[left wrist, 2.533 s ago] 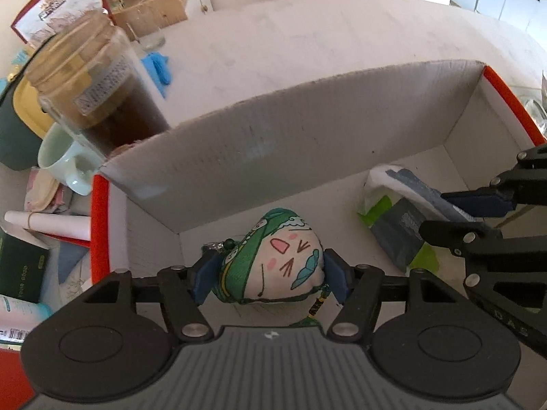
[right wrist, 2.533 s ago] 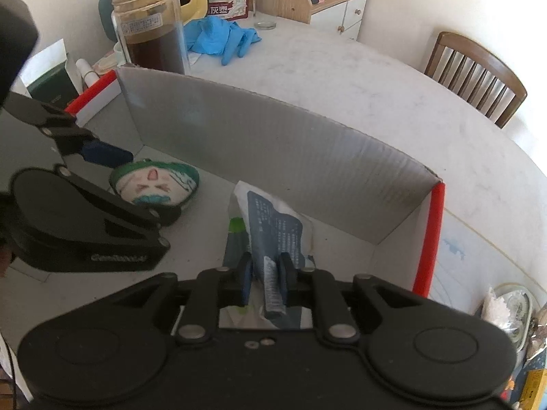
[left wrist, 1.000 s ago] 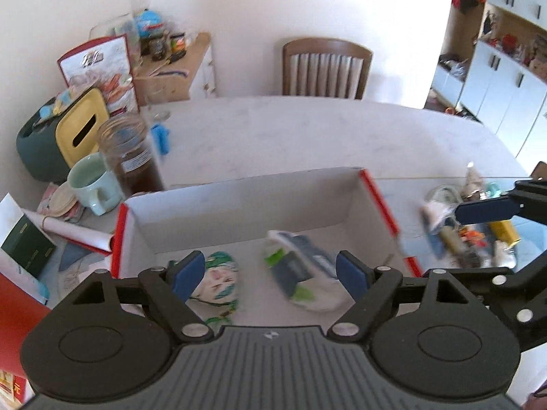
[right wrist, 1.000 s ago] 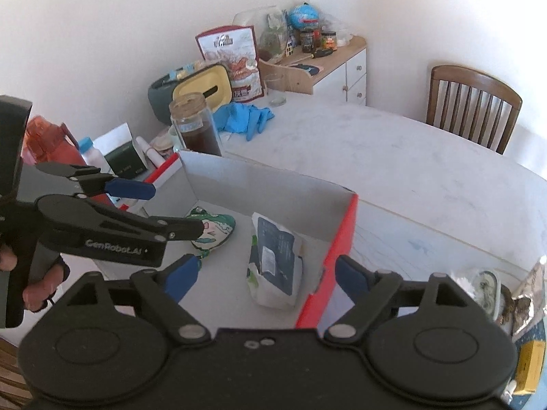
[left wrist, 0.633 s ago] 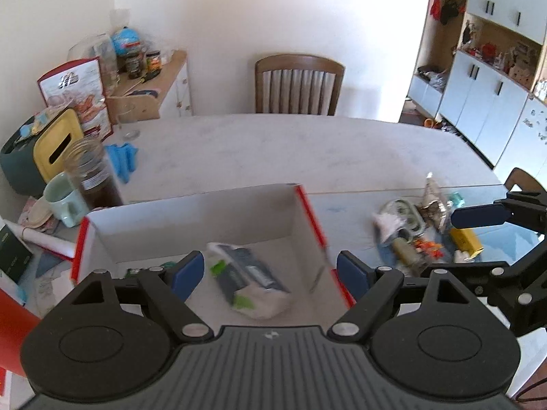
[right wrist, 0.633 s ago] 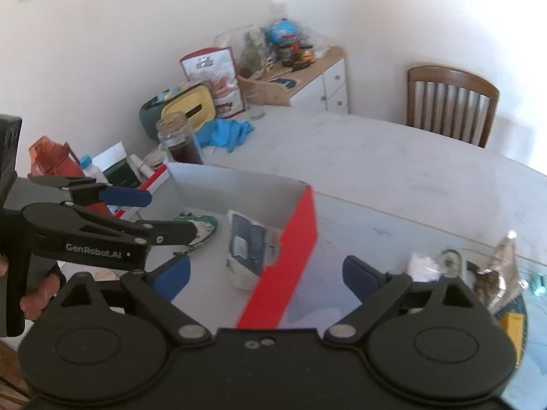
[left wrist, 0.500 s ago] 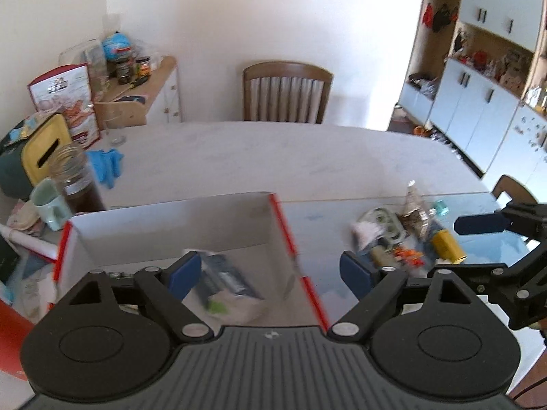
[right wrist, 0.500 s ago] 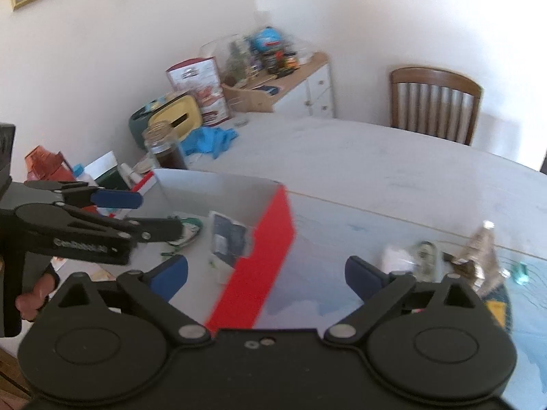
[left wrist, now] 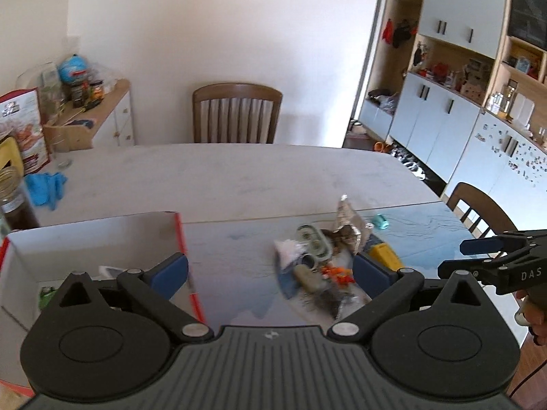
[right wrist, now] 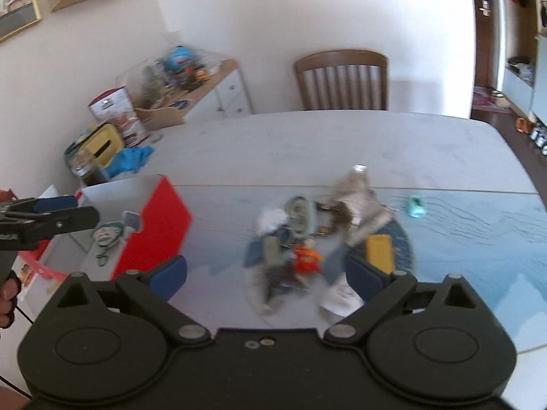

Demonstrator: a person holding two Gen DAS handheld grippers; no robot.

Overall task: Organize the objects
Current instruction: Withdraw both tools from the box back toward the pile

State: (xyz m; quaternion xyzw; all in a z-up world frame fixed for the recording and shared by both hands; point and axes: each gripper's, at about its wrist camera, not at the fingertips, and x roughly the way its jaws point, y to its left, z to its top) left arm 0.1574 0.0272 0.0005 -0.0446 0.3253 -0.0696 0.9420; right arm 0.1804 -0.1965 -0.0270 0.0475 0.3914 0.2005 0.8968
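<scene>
My left gripper (left wrist: 270,273) hangs over the table between the box and the pile, its jaws opening and nothing between them. My right gripper (right wrist: 266,275) stands open and empty just in front of the pile of small objects (right wrist: 307,239), which includes an orange toy (right wrist: 307,256), a yellow block (right wrist: 377,249) and a foil bag (right wrist: 359,194). The red-edged cardboard box (right wrist: 154,232) at the left holds a green plush toy (right wrist: 107,234) and a white packet (right wrist: 131,220). In the left wrist view the pile (left wrist: 318,259) lies right of the box (left wrist: 177,239).
A small teal item (right wrist: 415,206) lies apart on the blue mat. Blue gloves (left wrist: 44,188) and a dark jar (left wrist: 12,201) stand behind the box. A wooden chair (left wrist: 236,112) is at the table's far side, another chair (left wrist: 478,205) at its right.
Both grippers let go of the plush toy and the packet in the box, pulled back and swung right toward the pile. Both sets of jaws have widened.
</scene>
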